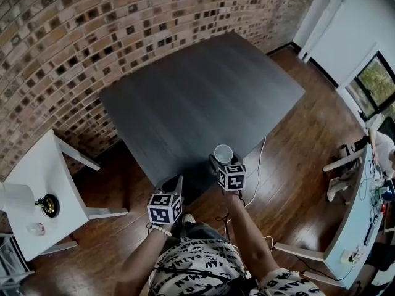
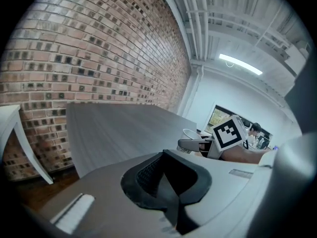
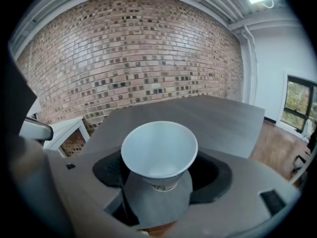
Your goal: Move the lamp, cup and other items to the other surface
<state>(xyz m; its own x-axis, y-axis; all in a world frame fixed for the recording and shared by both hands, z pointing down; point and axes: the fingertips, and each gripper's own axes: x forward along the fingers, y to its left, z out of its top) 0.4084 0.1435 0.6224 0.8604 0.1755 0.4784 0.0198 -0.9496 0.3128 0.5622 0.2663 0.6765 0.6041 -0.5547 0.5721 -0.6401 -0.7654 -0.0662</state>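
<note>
A white paper cup (image 1: 223,153) (image 3: 159,150) stands upright between the jaws of my right gripper (image 1: 222,160) (image 3: 158,185), which is shut on its lower part. It hangs at the near edge of the dark table (image 1: 203,97). The left gripper view also catches the cup (image 2: 189,133) off to the right. My left gripper (image 1: 174,184) (image 2: 171,185) is shut and empty, low beside the table's near left corner. On the white side table (image 1: 46,165) at the far left are a lamp with a white shade (image 1: 18,197) and a small pale item (image 1: 36,228).
A brick wall (image 1: 92,36) runs behind both tables. A cable (image 1: 259,159) trails over the wooden floor to the right of the dark table. A long white desk (image 1: 352,227) with clutter stands at the right edge, with a person beside it.
</note>
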